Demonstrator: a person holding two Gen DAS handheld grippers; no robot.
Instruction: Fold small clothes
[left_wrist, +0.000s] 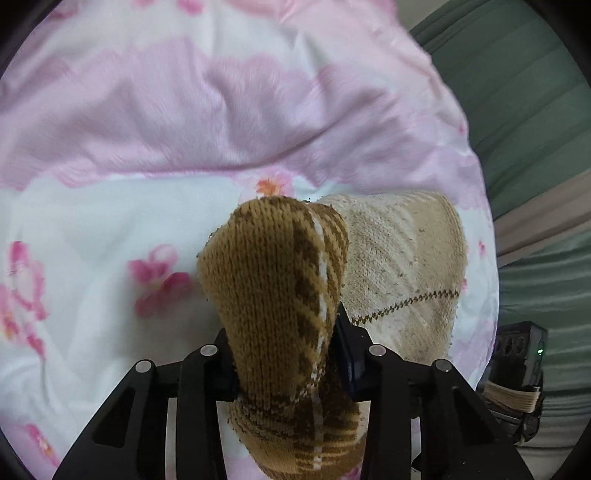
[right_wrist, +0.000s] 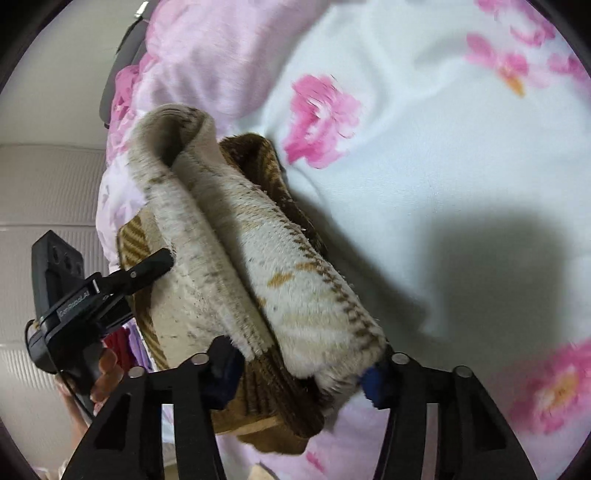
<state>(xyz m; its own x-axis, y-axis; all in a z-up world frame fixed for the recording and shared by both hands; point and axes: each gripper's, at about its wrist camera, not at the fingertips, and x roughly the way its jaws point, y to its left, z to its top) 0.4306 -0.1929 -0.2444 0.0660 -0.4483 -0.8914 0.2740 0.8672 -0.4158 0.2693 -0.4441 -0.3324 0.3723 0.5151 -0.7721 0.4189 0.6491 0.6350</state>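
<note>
From the left wrist we see our left gripper (left_wrist: 286, 354) clamped on the brown knit sock (left_wrist: 280, 295), its fingers narrow on the bunched toe, which stands up between them above the flowered pink-and-white quilt (left_wrist: 110, 229). Just right of it the cream inside-out part of the sock (left_wrist: 402, 266) spreads over the quilt. To do this fold well, we judge that we should keep this pinch firm and low, so the knit does not slide out while the other end comes over. At the far right edge the right gripper's body (left_wrist: 517, 373) shows beside green bedding (left_wrist: 528, 110); nothing lies on the quilt ahead of us.

From the right wrist our right gripper (right_wrist: 306, 373) holds the cream rolled edge (right_wrist: 258, 258), the fingers fairly narrow around thick doubled fabric with brown knit under it. The left gripper's finger (right_wrist: 147, 269) touches the sock from the left. We judge the roll loose: we should bring both ends level before laying it on the quilt, whose soft folds may let it unroll.
</note>
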